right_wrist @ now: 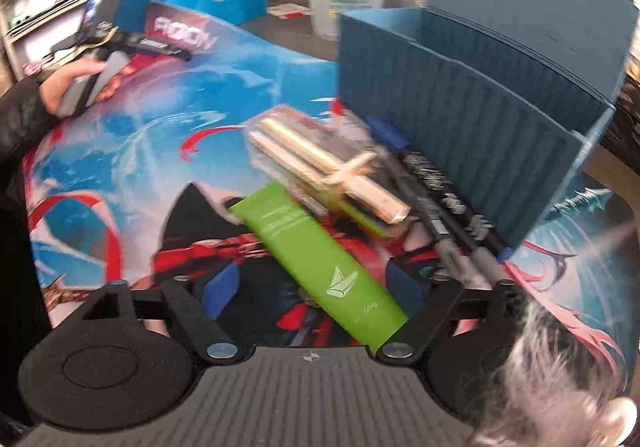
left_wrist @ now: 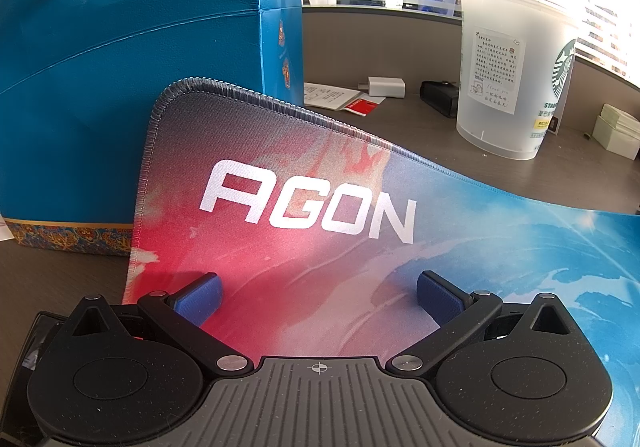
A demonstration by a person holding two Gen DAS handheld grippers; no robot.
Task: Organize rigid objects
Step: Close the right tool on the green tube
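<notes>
Green tube (right_wrist: 320,267) lies on the mat (right_wrist: 132,151) between the right gripper (right_wrist: 316,293) pads, jaws part-closed but prob. not pressing yet (blurry); gold item (right_wrist: 320,171) and pens (right_wrist: 440,199) wait at 12–1 o'clock beside the teal organizer (right_wrist: 460,111). Nothing looks sorted so far; organizer interior hidden. Left gripper (left_wrist: 318,297) jaws wide, empty.

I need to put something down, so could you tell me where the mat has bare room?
The desk mat is bare between the hand and the gold bar. It is crowded by the blue organizer, with green tube and markers.
</notes>
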